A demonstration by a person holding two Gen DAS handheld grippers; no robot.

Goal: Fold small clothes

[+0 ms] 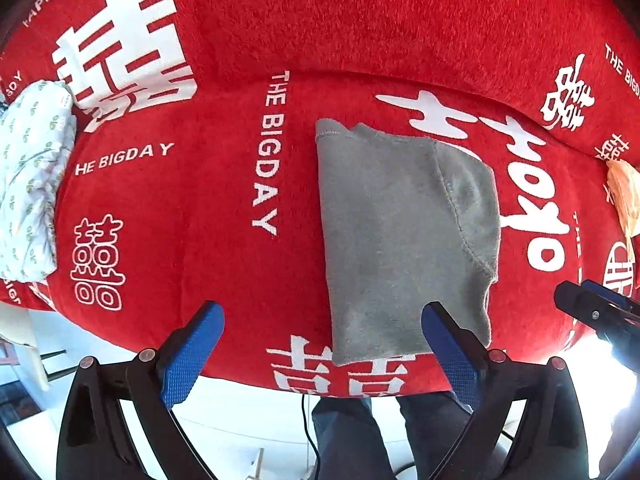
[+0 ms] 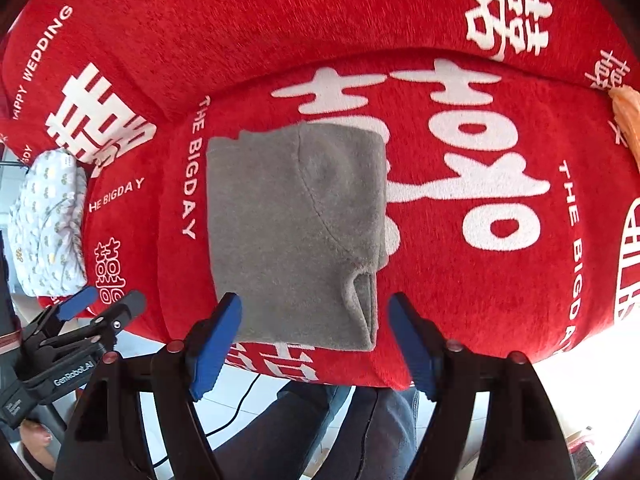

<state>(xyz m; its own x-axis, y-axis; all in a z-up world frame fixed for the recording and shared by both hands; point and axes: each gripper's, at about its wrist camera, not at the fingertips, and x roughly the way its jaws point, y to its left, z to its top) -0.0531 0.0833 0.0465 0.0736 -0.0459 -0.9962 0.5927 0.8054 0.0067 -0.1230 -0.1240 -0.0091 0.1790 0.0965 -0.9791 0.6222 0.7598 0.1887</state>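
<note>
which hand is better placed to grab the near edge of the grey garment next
Right, probably. The right gripper straddles the near edge of the grey garment, fingers open either side. The left gripper sits off to the garment's left, only one finger over it.

A folded grey garment (image 1: 404,232) lies flat on a red cover (image 1: 224,200) printed with white characters and "THE BIGDAY". The left gripper (image 1: 322,346) hangs above it, blue pads spread wide, nothing between them. A white patterned cloth (image 1: 30,184) sits at the left edge, and what may be an orange cloth (image 1: 624,196) at the right. The right gripper (image 1: 596,308) shows lower right.
</note>
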